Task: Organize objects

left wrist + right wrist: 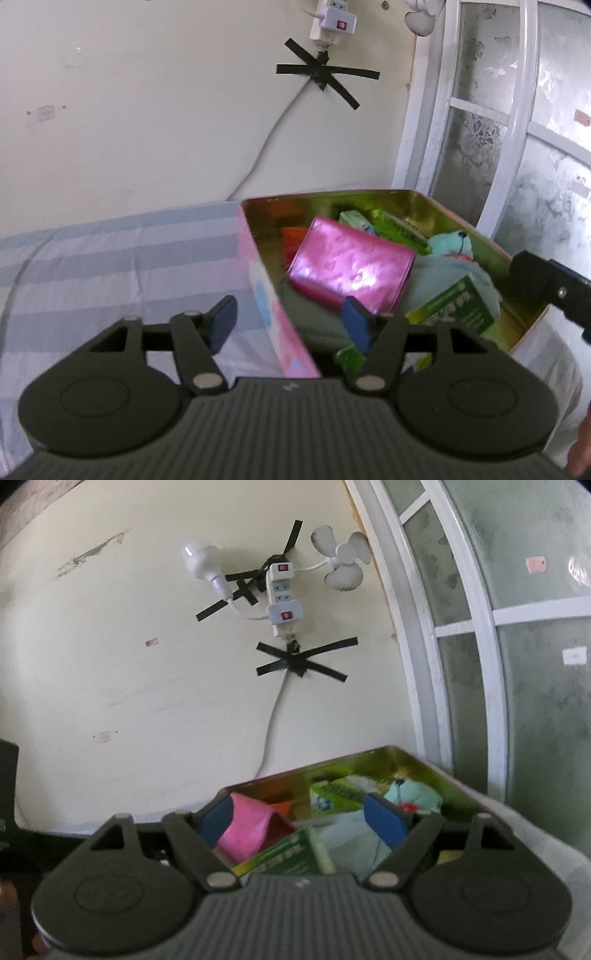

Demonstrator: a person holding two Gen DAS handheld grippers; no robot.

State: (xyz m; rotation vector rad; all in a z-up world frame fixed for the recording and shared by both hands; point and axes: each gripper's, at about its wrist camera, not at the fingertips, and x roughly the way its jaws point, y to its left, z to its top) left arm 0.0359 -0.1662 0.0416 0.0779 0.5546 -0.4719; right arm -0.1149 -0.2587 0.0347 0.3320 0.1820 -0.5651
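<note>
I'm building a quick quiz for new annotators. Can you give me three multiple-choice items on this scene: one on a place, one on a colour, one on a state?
1. Where does the shiny wallet lie?
A. In the tin
B. On the striped sheet
C. On the window sill

2. What colour is the wallet?
A. Blue
B. Pink
C. Black

3. How does the left tool stand?
A. Shut on the wallet
B. Shut on the tin's wall
C. Open, holding nothing

Key:
1. A: the wallet rests on other items inside the tin.
2. B: its foil surface shows bright pink in both views.
3. C: the left tool has its fingers apart on either side of the tin's wall, pressing nothing.
</note>
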